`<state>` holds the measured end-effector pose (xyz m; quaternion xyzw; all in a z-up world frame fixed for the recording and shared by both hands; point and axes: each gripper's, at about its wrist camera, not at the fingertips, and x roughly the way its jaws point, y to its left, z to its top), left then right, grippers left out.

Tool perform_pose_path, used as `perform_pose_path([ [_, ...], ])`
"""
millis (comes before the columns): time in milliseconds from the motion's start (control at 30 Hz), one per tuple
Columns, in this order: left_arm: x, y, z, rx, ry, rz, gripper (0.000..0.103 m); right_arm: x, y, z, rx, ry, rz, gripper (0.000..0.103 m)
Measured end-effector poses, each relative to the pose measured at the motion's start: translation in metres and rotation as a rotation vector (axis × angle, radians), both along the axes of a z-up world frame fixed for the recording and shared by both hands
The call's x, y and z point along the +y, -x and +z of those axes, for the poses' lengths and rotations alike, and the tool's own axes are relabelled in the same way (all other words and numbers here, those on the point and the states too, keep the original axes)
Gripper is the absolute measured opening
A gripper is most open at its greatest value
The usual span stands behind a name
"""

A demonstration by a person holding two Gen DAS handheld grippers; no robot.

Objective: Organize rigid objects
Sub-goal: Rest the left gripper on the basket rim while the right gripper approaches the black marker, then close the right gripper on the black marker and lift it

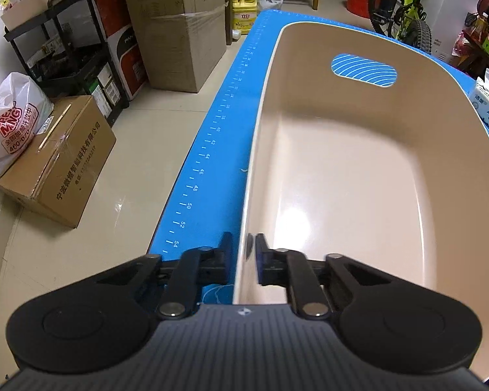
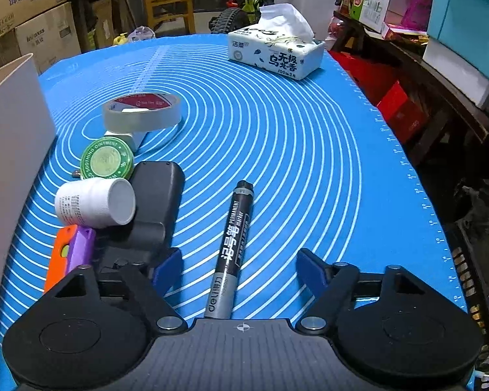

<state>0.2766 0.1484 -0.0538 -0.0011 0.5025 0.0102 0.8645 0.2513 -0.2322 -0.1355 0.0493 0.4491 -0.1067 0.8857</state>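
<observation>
Here, left gripper (image 1: 241,244) jaws clamped on bin (image 1: 358,163) wall, marker (image 2: 232,247) between right gripper (image 2: 239,265) jaws, open.

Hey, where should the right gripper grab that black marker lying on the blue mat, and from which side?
Grip the marker mid-barrel, coming from above with the right gripper straddling it. It lies flat between the open jaws, its long axis running away from the camera, clear mat on both sides.

A cluttered home storeroom: stacked cardboard boxes (image 1: 176,29), a bicycle (image 1: 404,9), a wooden chair (image 2: 166,3) on tiled floor.
</observation>
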Motion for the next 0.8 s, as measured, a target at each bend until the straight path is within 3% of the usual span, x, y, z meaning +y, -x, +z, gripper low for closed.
perform_pose_path([
  [367,-0.0019,0.0000,-0.0014,0.000,-0.002,-0.006,0.008,0.0031,0.0006,0.0027,-0.009,-0.011,0.015,0.056],
  [600,-0.0021,0.0001,-0.0018,-0.001,-0.003,-0.005,0.008,-0.0032,0.0022,0.0050,-0.011,-0.003,-0.015,0.030],
  [800,-0.0020,0.0004,-0.0020,-0.001,-0.002,-0.006,0.008,-0.0050,0.0032,0.0047,-0.016,0.002,-0.014,0.025],
])
